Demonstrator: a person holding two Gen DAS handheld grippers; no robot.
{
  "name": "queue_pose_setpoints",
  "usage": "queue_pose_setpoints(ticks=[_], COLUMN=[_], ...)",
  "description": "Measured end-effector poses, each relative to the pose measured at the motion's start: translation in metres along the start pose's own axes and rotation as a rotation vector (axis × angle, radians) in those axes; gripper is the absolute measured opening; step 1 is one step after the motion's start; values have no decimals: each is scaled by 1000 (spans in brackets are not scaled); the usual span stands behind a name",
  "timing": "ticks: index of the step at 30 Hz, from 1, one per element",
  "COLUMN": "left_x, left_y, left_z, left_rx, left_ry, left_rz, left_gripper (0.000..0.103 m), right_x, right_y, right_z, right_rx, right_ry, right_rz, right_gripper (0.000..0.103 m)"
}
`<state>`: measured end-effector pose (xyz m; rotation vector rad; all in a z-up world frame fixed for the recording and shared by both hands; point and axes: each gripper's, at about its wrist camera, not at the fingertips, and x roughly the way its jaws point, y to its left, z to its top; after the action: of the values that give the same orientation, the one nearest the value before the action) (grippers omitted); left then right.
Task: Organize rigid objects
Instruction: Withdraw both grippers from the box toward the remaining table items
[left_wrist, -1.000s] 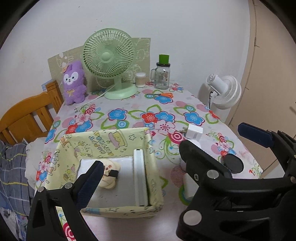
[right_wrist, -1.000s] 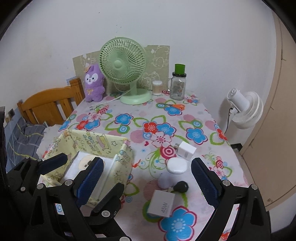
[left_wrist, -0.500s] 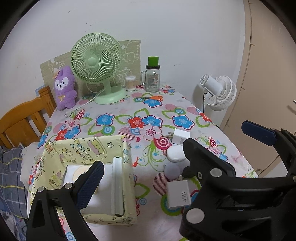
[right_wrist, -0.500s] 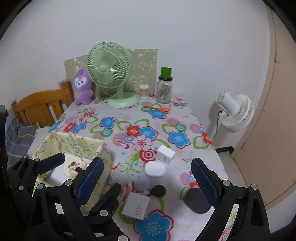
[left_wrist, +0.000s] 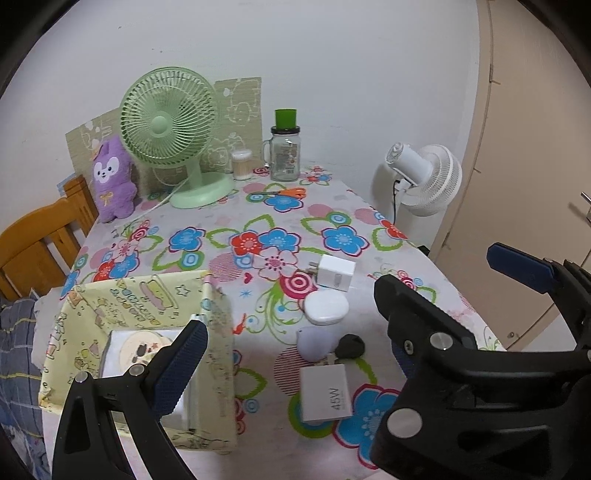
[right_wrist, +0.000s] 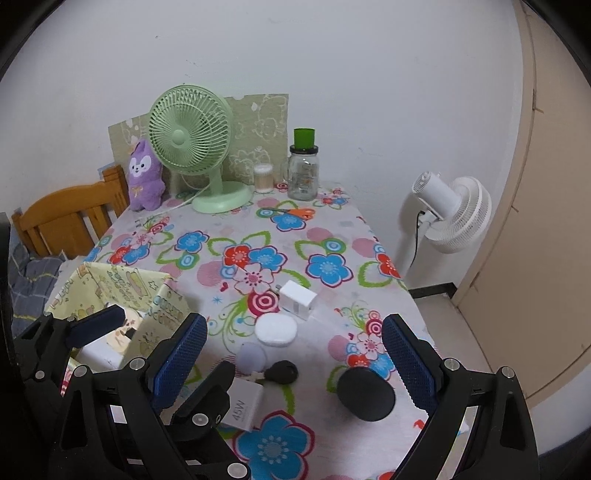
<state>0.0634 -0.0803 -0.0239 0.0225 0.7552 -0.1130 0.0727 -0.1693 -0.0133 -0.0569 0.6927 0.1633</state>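
A yellow patterned storage box (left_wrist: 147, 295) sits on the table's near left and holds white items and a round cartoon piece (left_wrist: 142, 345). To its right lie a white plug adapter (left_wrist: 334, 273), a white oval case (left_wrist: 326, 307), a lilac rounded piece (left_wrist: 316, 343), a black key fob (left_wrist: 351, 345), a white 45W charger (left_wrist: 327, 393) and a black round disc (right_wrist: 365, 393). My left gripper (left_wrist: 343, 314) is open and empty above the box's near edge. My right gripper (right_wrist: 291, 362) is open and empty, held over the small items.
At the table's back stand a green desk fan (left_wrist: 173, 133), a purple plush (left_wrist: 110, 177), a cotton swab jar (left_wrist: 241, 164) and a glass jar with green lid (left_wrist: 285, 151). Orange scissors (left_wrist: 291, 192) lie nearby. A wooden chair (left_wrist: 37, 236) is left, a white floor fan (left_wrist: 424, 177) right.
Both grippers have drawn back and to the right from the box, so the small items beside it have come into fuller view. Both have stayed open.
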Motion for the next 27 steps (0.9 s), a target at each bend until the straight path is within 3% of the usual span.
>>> queue_pose_setpoints(ticks=[20, 27], left_x=[27, 47], left_y=[-35, -46], left_z=[-9, -18], left_rx=[-2, 10], left_ry=[3, 26], left_rz=[-56, -23], left_gripper=[101, 101], right_x=[15, 31], right_y=[-37, -49], right_z=[-20, -33], right_rx=[-13, 7], right_ry=[12, 24], right_rz=[4, -1], right_gripper=[97, 97])
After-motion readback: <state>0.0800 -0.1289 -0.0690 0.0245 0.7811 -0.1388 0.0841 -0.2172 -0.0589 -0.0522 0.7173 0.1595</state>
